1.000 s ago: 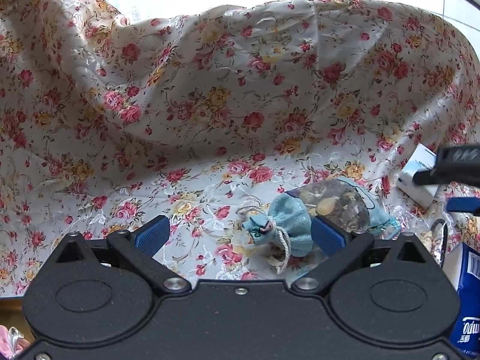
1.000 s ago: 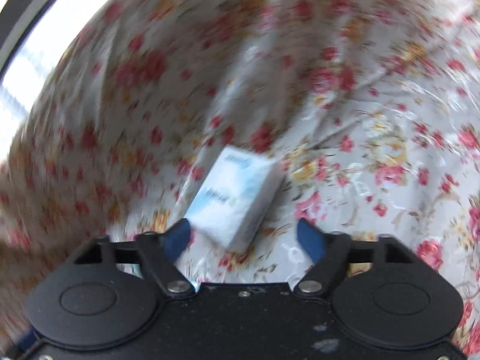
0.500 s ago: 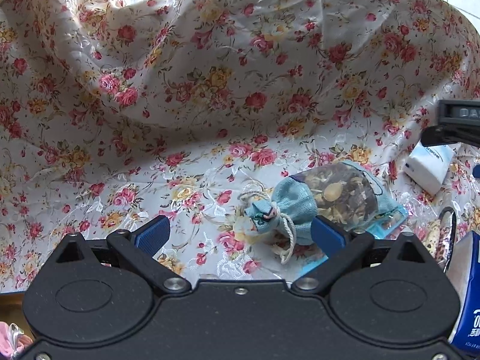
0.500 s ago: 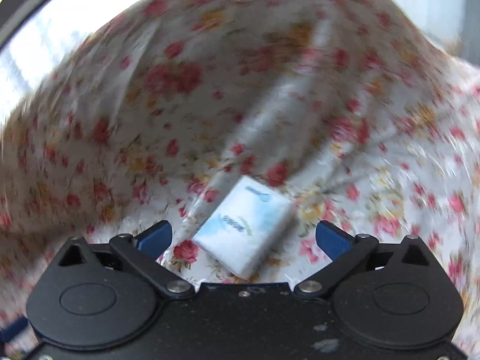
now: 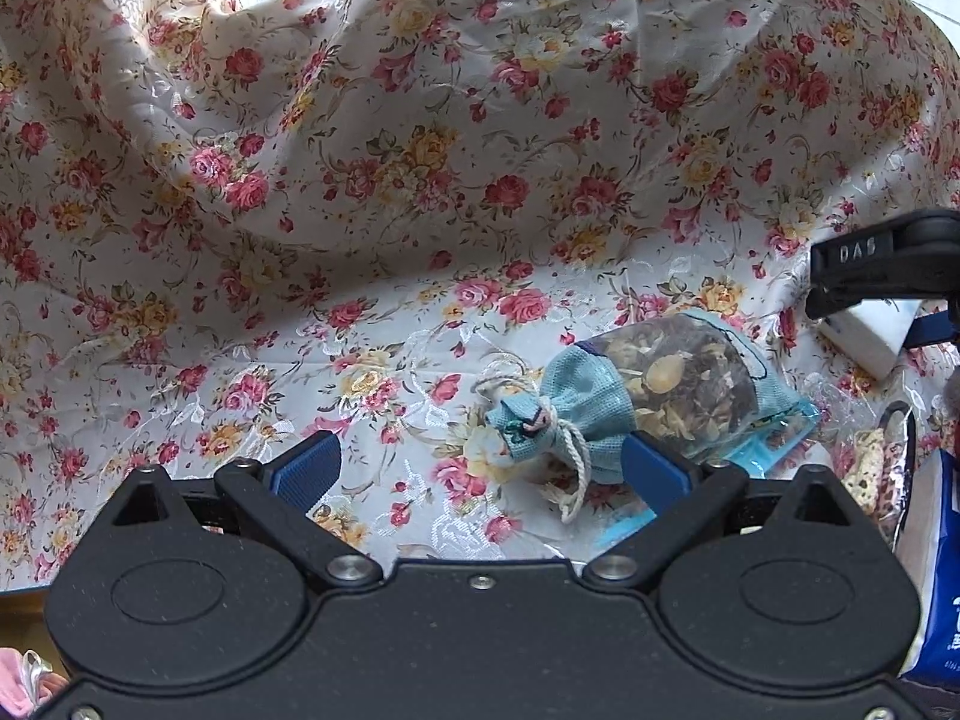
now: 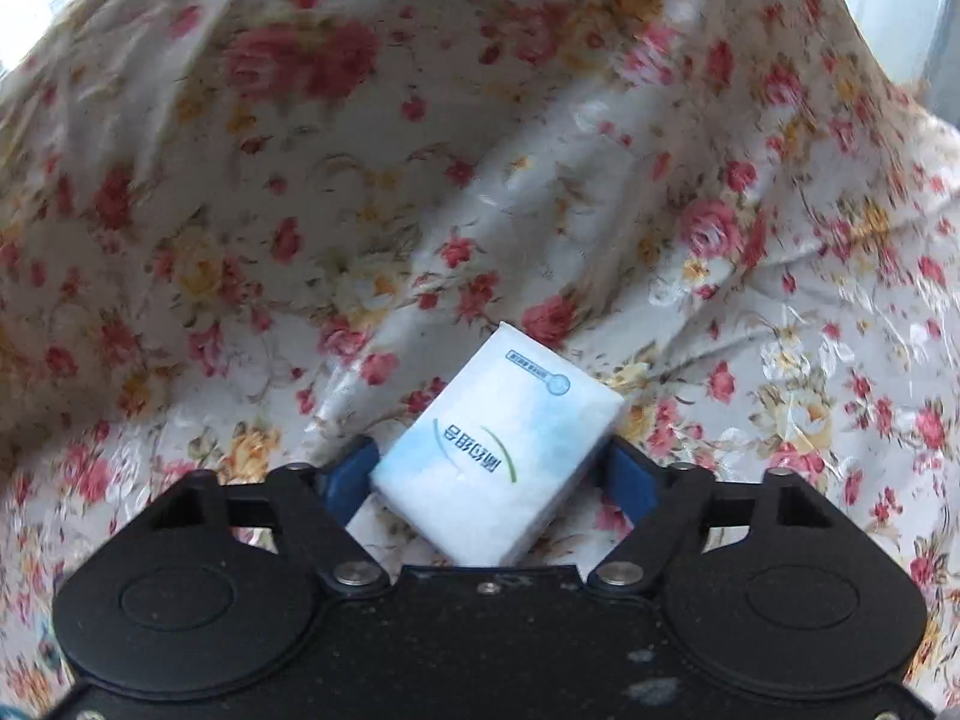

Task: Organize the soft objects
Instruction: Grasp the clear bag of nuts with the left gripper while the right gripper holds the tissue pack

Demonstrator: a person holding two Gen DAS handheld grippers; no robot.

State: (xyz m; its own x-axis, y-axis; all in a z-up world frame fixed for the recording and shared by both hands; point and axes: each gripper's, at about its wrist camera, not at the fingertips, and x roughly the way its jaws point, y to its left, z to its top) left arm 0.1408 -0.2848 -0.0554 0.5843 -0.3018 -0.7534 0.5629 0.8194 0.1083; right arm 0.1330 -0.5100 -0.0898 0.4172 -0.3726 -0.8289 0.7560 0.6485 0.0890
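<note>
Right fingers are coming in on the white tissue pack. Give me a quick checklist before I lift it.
1. Tissue pack between the right gripper fingers: ok, jaws closing.
2. Both pads pressing on the pack: cannot tell; it sits skewed between them.
3. Floral cloth clear of the fingers: cannot tell, folds lie close beneath.
4. Left gripper open, holding nothing: ok.
5. Blue drawstring pouch apart from the pack: ok, it lies by the left gripper.
6. Right view sharp enough: not ok, the cloth is blurred.
</note>
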